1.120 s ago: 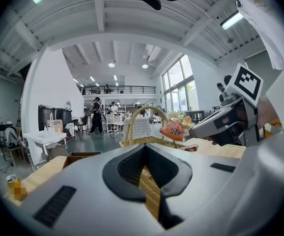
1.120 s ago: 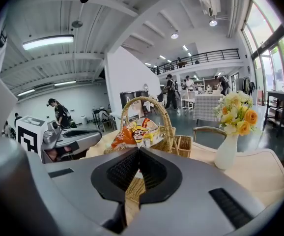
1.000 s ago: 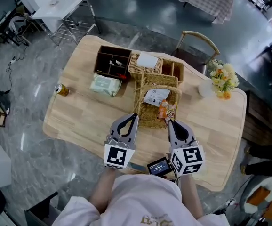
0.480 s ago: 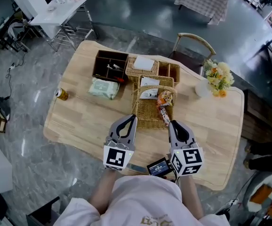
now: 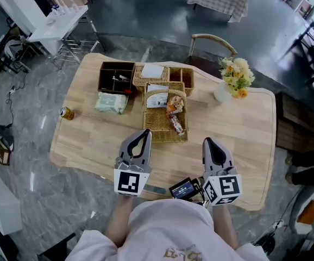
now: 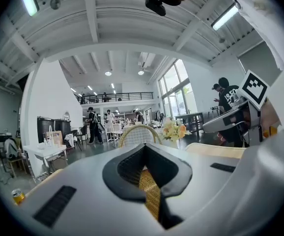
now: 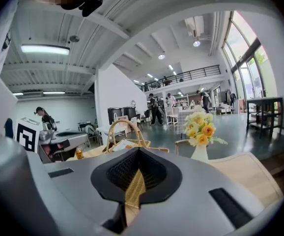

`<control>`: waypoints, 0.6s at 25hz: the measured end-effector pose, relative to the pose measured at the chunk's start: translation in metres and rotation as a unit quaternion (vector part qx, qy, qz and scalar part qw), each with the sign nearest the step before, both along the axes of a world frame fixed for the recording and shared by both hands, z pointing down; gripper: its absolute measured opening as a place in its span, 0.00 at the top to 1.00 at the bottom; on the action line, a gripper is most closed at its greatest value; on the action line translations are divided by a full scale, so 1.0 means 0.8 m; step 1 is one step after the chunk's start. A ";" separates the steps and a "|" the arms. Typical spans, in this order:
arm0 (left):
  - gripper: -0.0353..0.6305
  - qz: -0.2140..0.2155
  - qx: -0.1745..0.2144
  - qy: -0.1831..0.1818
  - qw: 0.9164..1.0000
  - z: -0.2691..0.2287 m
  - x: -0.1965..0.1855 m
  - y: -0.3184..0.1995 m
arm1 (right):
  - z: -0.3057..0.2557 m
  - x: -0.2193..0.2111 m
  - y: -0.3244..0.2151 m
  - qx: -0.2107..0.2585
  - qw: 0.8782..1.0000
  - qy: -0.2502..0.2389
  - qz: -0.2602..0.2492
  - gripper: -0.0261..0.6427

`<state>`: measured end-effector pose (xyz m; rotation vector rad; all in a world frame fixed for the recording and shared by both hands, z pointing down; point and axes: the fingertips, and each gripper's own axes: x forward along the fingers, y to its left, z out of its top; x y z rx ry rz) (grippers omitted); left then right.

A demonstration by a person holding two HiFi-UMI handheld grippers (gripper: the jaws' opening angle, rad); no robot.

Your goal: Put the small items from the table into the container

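Snack packet [image 5: 174, 118]: gone from right gripper [image 5: 208, 141] into basket [image 5: 158, 126], item stowed; left gripper [image 5: 145, 132] and right both closed, empty, near basket.

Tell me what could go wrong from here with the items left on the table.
The can sits near the table's left edge, so a clumsy grab may knock it off. The snack packet in the basket lies close to its right rim and could slide out if the basket is nudged. The flower vase stands nearby and might tip.
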<state>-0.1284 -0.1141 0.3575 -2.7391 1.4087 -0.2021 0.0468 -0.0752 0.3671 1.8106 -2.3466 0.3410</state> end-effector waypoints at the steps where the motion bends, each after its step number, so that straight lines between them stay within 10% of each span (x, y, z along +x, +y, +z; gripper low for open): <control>1: 0.94 -0.001 0.006 -0.001 1.000 -0.007 0.002 0.002 | -0.006 0.008 0.005 0.007 1.000 0.009 0.004 0.93; 15: 0.94 0.002 0.047 -0.022 0.999 -0.047 0.048 0.029 | -0.039 0.068 0.042 0.042 0.998 0.038 0.010 0.93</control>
